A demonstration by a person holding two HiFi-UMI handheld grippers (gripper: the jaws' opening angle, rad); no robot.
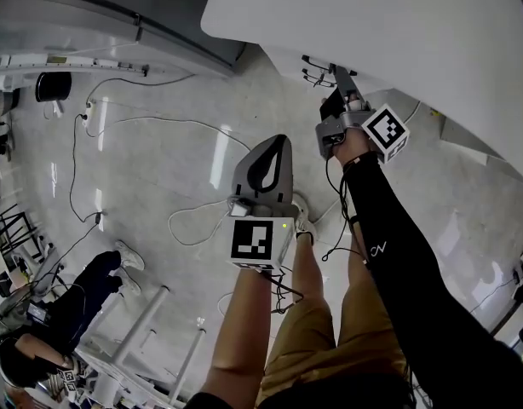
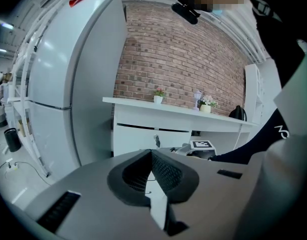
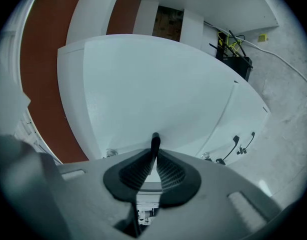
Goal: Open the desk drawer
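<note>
Desk drawer [image 3: 143, 94] first: its white front fills the right gripper view and sits just beneath the broad white desk top [image 1: 398, 24], at the near edge in front of the person. Whether it is fully shut or has started out, I cannot tell; no open box shows behind the front. On it stands a slim black handle [image 3: 155, 140], and the right gripper [image 3: 154, 156] is clamped on that handle, the ribbed pads pressed to either side with the handle's end poking out beyond them. The handle's length runs in line with the slit between the pads, so the grip crosses its thin side. The drawer lies straight ahead of these fingers, so the pull probably has to come back toward the person, roughly level. The left gripper [image 2: 151, 154] hangs well apart over the floor [image 1: 159, 160], jaws pressed together on nothing, so the right hand is the nearer one and the only one engaged. Behind the pulling hand are the person's own legs [image 1: 308, 271], which may limit how far the drawer can travel. Two neighbouring handles [image 3: 235, 145] sit on the next panel, clear of the grip, and loose cables [image 1: 193, 220] trail on the floor.
</note>
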